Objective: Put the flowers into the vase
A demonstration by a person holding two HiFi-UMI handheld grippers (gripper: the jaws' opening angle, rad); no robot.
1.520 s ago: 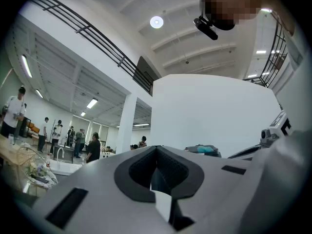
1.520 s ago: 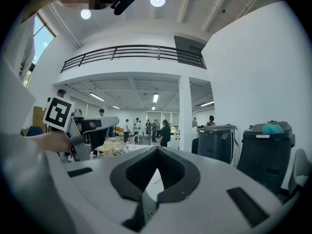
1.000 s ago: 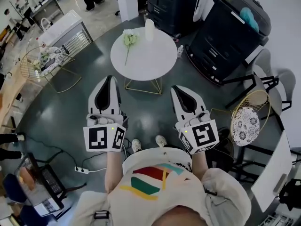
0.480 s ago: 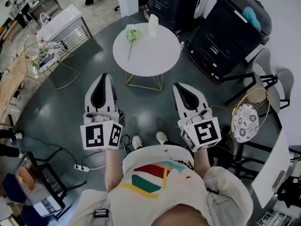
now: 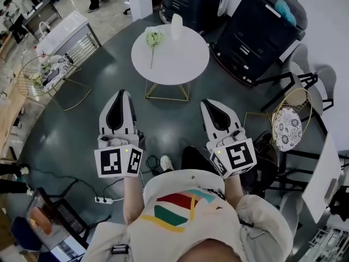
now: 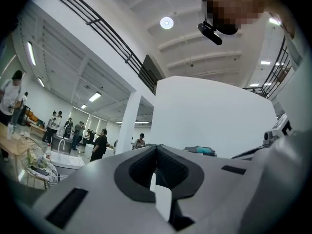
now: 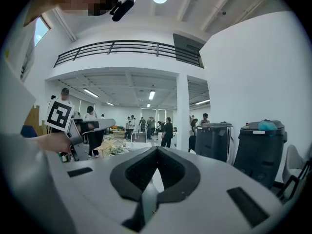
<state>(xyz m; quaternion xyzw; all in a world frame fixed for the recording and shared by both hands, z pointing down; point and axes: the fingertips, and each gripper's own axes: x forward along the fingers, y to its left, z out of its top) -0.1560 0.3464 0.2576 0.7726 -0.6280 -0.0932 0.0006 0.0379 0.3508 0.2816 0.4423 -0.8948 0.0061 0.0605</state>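
**Both tools shut and empty, flower lying on the table**

Head view: The person stood well short of the round white table (image 5: 182,64). The left tool (image 5: 122,93) and the right tool (image 5: 210,102) were held side by side in front of the body, both aimed towards the table. The single flower (image 5: 153,37) lay flat near the table's far left edge, with its stem trailing back towards the person. The white vase (image 5: 176,26) stood upright just beside the bloom, not touching it. With the stem pointing that way, it was probably the easiest part to pinch. Nothing was within reach of either tool, so the pose read as a carrying one, and no step of the task looked begun.

Left gripper view: The left tool (image 6: 156,149) had its jaws closed tip to tip, with only the dark hollow of the pads behind them and nothing caught there. The camera tilted slightly upward, so it showed ceiling, a pillar and distant people. The table was not in sight.

Right gripper view: The right tool (image 7: 156,150) was likewise closed and empty. The left tool's marker cube (image 7: 59,115) showed at the left, so the two tools were roughly abreast. Dark bins (image 7: 258,145) stood to the right. Neither flower nor vase could be seen.
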